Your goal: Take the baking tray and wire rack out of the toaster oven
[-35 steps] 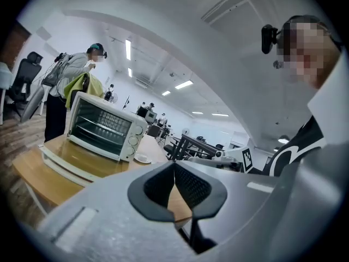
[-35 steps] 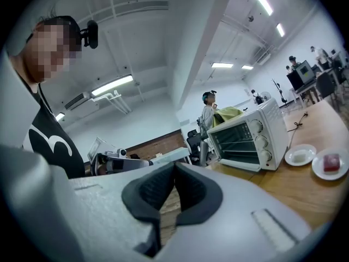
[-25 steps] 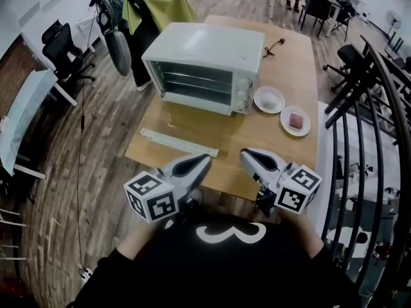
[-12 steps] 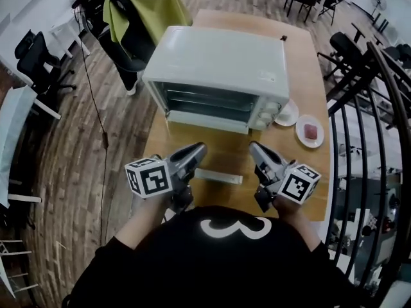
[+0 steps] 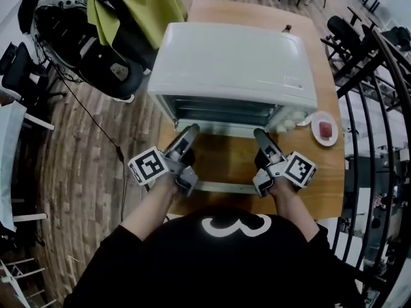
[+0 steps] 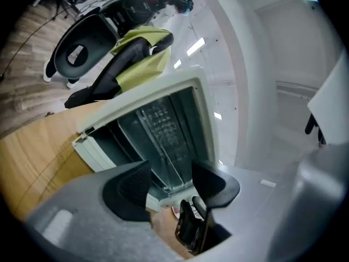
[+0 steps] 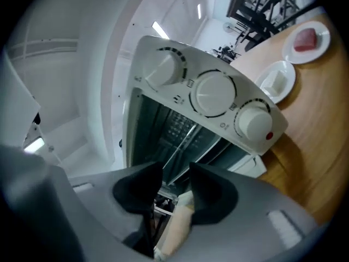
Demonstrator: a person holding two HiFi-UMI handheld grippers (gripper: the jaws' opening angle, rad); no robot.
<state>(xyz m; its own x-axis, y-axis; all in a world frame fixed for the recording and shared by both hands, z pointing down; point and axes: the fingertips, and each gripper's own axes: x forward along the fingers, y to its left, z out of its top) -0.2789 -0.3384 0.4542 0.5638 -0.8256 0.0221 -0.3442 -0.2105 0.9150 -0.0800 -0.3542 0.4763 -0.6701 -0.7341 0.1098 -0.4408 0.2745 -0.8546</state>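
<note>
The white toaster oven (image 5: 234,63) stands on the wooden table (image 5: 225,156), its front open towards me. Inside, metal shelves (image 5: 221,113) show as thin lines. The left gripper view shows a wire rack (image 6: 162,138) with a flat tray under it, and the right gripper view shows the rack (image 7: 180,127) too. My left gripper (image 5: 191,133) and right gripper (image 5: 260,137) hover just before the opening, left and right. Both have just been opening and hold nothing. The jaws of the left gripper (image 6: 172,185) and the right gripper (image 7: 173,192) stand apart, framing the oven's inside.
A long white bar (image 5: 221,187), seemingly the edge of the let-down door, lies between me and the oven. Two small plates (image 7: 278,81) (image 5: 325,128) sit right of the oven, below its three knobs (image 7: 212,94). A chair with a green cloth (image 5: 138,5) stands at the far left.
I have stepped up to the table and both grippers have moved forward to the oven's open front. Their jaws, shut before, now stand apart.
</note>
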